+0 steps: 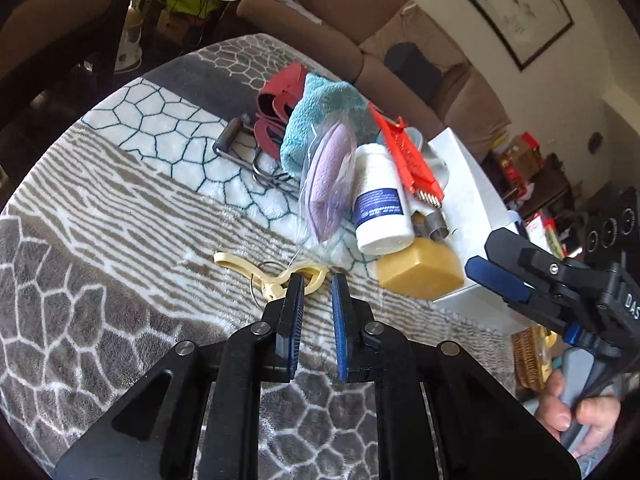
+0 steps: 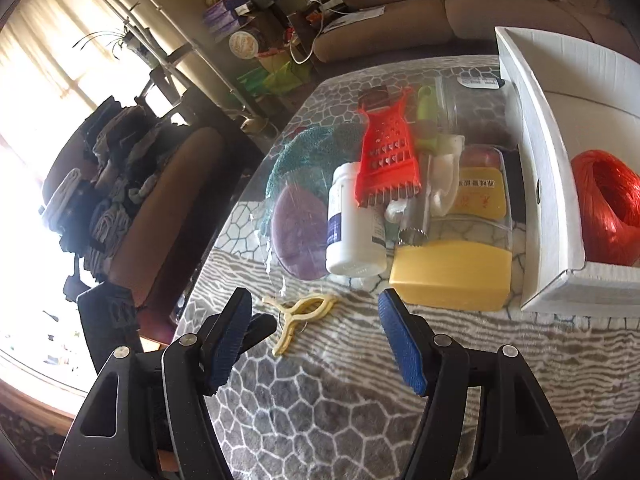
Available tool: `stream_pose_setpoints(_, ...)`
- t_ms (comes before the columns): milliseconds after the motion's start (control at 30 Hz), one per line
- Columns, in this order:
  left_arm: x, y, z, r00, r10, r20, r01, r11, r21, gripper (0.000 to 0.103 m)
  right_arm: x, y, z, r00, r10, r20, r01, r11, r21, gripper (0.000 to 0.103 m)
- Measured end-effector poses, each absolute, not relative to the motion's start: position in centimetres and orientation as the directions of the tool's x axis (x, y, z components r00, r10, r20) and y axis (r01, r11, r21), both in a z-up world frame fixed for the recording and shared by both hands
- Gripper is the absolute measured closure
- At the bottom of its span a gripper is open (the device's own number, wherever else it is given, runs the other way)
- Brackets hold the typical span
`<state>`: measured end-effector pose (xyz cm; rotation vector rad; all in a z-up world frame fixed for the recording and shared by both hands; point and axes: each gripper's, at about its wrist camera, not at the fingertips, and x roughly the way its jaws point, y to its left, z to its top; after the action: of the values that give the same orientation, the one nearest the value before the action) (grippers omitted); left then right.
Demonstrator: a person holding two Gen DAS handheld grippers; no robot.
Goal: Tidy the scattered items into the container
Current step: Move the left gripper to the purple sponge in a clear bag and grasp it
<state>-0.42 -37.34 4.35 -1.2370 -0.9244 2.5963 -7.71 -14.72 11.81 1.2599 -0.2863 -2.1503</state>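
Note:
A cream plastic clip [image 1: 280, 276] [image 2: 298, 314] lies on the patterned blanket. My left gripper [image 1: 318, 280] is open with a narrow gap, its tips right at the clip's near end. My right gripper [image 2: 316, 308] is open wide and empty, just in front of the clip; it also shows in the left wrist view [image 1: 496, 272]. Behind lie a white bottle [image 2: 354, 220], a red grater [image 2: 390, 152], a yellow soap block [image 2: 452, 274], a bagged purple sponge [image 2: 298, 232] and a teal cloth [image 1: 320, 120]. The white box [image 2: 540, 160] at right holds a red twine ball [image 2: 604, 208].
Red scissors-like pieces [image 1: 276, 100] and a black-handled wire tool [image 1: 240, 148] lie beyond the cloth. A clear plastic tub [image 2: 476, 120] and yellow packet [image 2: 482, 196] sit beside the box. A brown sofa [image 2: 400, 12] and chair [image 2: 152, 200] surround the table.

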Motion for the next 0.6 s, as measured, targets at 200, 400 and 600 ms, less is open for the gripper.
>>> stream_pose_setpoints(200,-0.9,-37.5,4.6,-0.658,0.317,-0.683,0.175,-0.817,-0.549,0.083,-9.2,-16.9,12.9,-0.345,-0.626,-0.700,0.429,-0.768,0.475,0.034)
stream_pose_setpoints(400,-3.0,-38.2,4.7,-0.707,0.347,-0.616,0.158,-0.771,-0.616,0.036,-9.5,-19.4,13.4,-0.333,-0.651,-0.682,0.440,-0.747,0.498,0.034)
stream_pose_setpoints(600,-7.0,-36.1,3.1,-0.654,0.363,-0.664,0.131,-0.810,-0.572,0.082,-8.4,-17.5,13.1,-0.356,-0.648,-0.673,0.416,-0.755,0.507,0.034)
